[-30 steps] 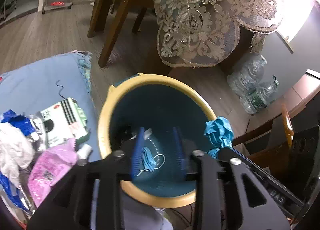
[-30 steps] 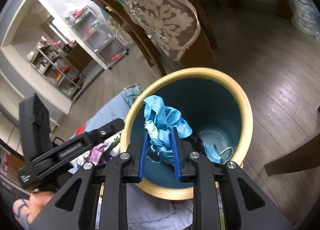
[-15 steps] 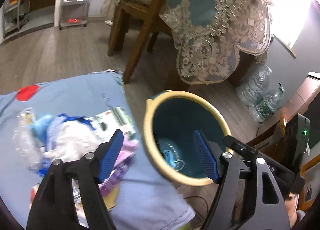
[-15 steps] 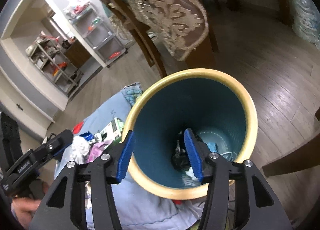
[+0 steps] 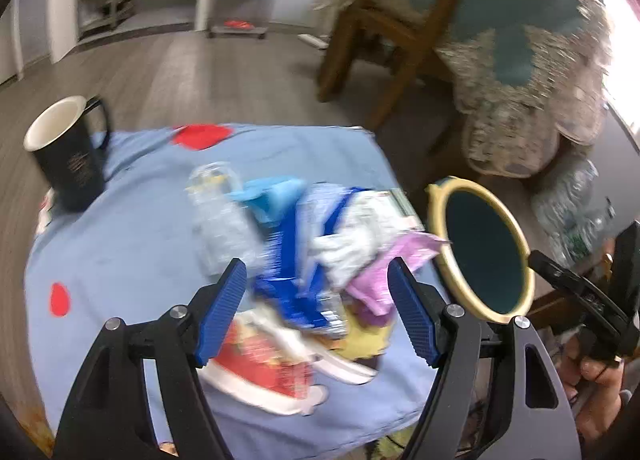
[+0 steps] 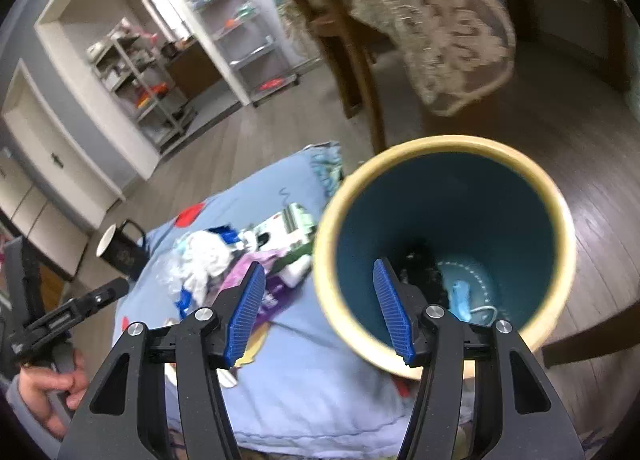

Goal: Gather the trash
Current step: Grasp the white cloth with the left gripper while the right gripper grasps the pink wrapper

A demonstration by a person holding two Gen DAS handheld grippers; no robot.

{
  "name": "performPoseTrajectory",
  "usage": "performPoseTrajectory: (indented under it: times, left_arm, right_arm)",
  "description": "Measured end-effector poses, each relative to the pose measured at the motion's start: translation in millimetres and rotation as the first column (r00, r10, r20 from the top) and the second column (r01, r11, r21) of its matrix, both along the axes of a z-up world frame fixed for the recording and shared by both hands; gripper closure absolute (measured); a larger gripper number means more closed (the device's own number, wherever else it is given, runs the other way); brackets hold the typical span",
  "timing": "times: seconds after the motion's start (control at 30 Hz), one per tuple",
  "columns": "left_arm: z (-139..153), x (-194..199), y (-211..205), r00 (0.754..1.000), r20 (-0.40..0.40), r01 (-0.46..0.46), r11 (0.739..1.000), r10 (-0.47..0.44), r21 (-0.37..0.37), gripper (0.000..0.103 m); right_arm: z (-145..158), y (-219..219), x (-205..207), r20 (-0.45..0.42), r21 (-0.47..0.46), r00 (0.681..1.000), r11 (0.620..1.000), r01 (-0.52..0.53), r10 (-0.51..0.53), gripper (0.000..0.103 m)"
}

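Between drops: left gripper (image 5: 316, 308) wide and empty over the trash pile (image 5: 316, 248) just ahead; right gripper (image 6: 320, 310) opening, empty, astride the bin (image 6: 444, 244) rim; next, probably, close on a wrapper.

Print on the black mug (image 5: 76, 164) is too blurred to read.

Motion-blurred fisheye views, window glare upper right.

Right tool (image 6: 320, 314) opening, empty, over bin (image 6: 444, 248).
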State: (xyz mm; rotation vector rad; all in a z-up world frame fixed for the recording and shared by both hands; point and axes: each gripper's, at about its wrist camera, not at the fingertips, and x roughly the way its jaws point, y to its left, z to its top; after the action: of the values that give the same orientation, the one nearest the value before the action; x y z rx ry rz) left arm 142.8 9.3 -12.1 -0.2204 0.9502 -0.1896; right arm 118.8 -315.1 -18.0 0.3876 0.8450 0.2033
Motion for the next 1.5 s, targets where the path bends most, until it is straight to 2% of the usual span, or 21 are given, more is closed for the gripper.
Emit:
performPoseTrajectory:
  times: [0.1,0.27,0.4,0.53,0.63,0.73,0.8,0.87,1.03,1.23,1.5]
  left_arm:
    - [-7,2,15,0.999,-0.017,-0.044,0.999,0.044,-0.006,0.032]
    - [-12,11,-4,0.999,0.005,0.048,0.999,-0.048,-0.012,0.035]
    - [-18,28,-44,0.989,0.028,0.145,0.989,-0.146,0.029,0.039]
    - [-27,46,-66,0.983,0.023,0.179,0.98,-0.181,0.085,0.04]
    - [-35,57,-77,0.982,0.01,0.187,0.975,-0.189,0.121,0.045]
    - [-44,63,-82,0.982,-0.01,0.186,0.972,-0.187,0.144,0.053]
    - [-51,66,-85,0.982,-0.035,0.189,0.968,-0.186,0.162,0.078]
    - [-53,66,-84,0.982,-0.044,0.187,0.97,-0.182,0.155,0.088]
    - [-41,59,-75,0.985,-0.031,0.173,0.98,-0.171,0.096,0.092]
    - [-10,46,-56,0.988,-0.005,0.152,0.988,-0.152,0.007,0.092]
    - [40,36,-28,0.989,0.031,0.147,0.989,-0.146,-0.027,0.092]
  right_arm:
    - [0,17,4,-0.009,-0.002,0.999,0.999,-0.041,0.041,0.045]
    - [0,43,9,-0.024,0.003,0.996,0.996,-0.09,0.09,0.045]
    - [-6,53,13,-0.041,-0.009,0.993,0.993,-0.115,0.115,0.045]
    - [-13,54,18,-0.066,-0.004,0.991,0.993,-0.119,0.118,0.045]
    - [-17,51,22,-0.082,0.009,0.99,0.993,-0.115,0.116,0.045]
    - [-21,49,24,-0.09,0.014,0.99,0.994,-0.111,0.112,0.045]
    - [-24,47,27,-0.103,0.025,0.989,0.994,-0.107,0.109,0.045]
    - [-27,48,29,-0.112,0.038,0.988,0.994,-0.104,0.108,0.045]
    - [-31,51,40,-0.121,0.067,0.986,0.992,-0.111,0.118,0.045]
    - [-38,66,57,-0.137,0.047,0.98,0.989,-0.142,0.147,0.045]
    - [-56,87,74,-0.177,-0.017,0.967,0.982,-0.189,0.183,0.045]
